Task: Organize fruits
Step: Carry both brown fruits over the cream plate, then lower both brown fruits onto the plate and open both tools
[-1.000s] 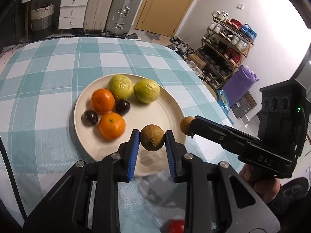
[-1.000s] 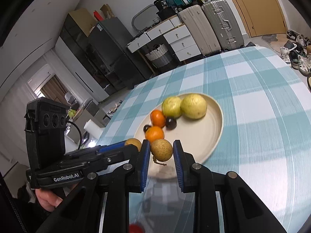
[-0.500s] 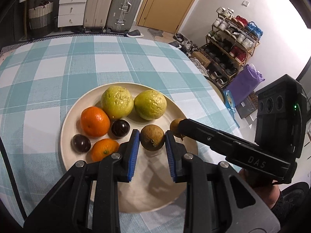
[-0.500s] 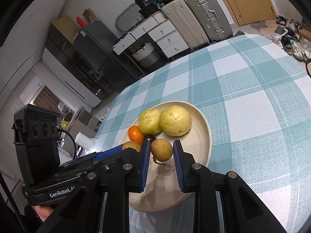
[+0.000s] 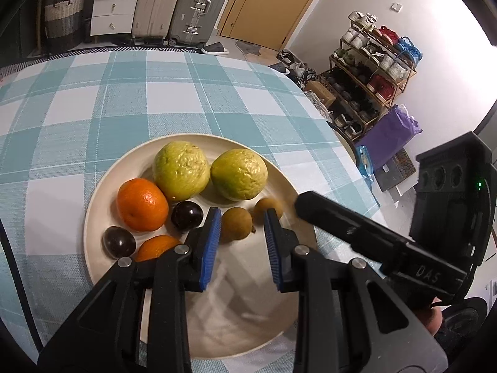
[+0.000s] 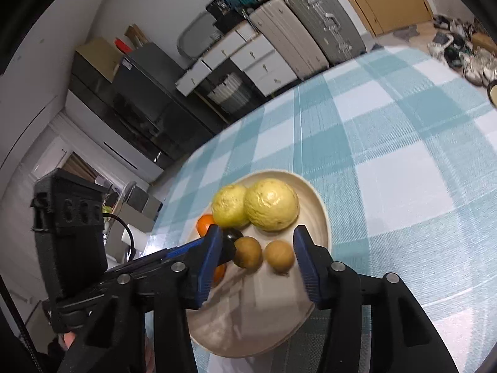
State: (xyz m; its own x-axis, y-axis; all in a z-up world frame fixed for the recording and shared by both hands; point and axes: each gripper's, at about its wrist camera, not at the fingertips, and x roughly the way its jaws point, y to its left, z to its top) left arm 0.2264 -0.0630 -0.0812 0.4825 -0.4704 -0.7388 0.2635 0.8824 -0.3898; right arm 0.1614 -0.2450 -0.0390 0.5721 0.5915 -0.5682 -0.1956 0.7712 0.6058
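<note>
A cream plate (image 5: 133, 168) on the checked cloth holds two yellow-green guavas (image 5: 181, 169), two oranges (image 5: 143, 203), two dark plums (image 5: 187, 216) and two brown longans. One longan (image 5: 236, 225) lies on the plate between the narrowly parted pads of my left gripper (image 5: 241, 211). It sits against the left pad, with a gap to the right pad. The other longan (image 6: 279, 256) rests on the plate (image 6: 321, 217) inside my right gripper (image 6: 257, 230). Its jaws are opening and neither pad touches that fruit. The first longan (image 6: 247, 252) lies beside it.
The right gripper's body (image 5: 388, 248) crosses the plate's right side in the left wrist view. The table edge drops off at the right toward a shoe rack (image 5: 372, 71) and a purple bag (image 5: 388, 130). Suitcases (image 5: 186, 3) and drawers stand beyond the far edge.
Both grippers came forward and down over the plate. The right jaws opened and its longan dropped onto the plate. The left's longan now looks smaller and sits loose between the pads.
</note>
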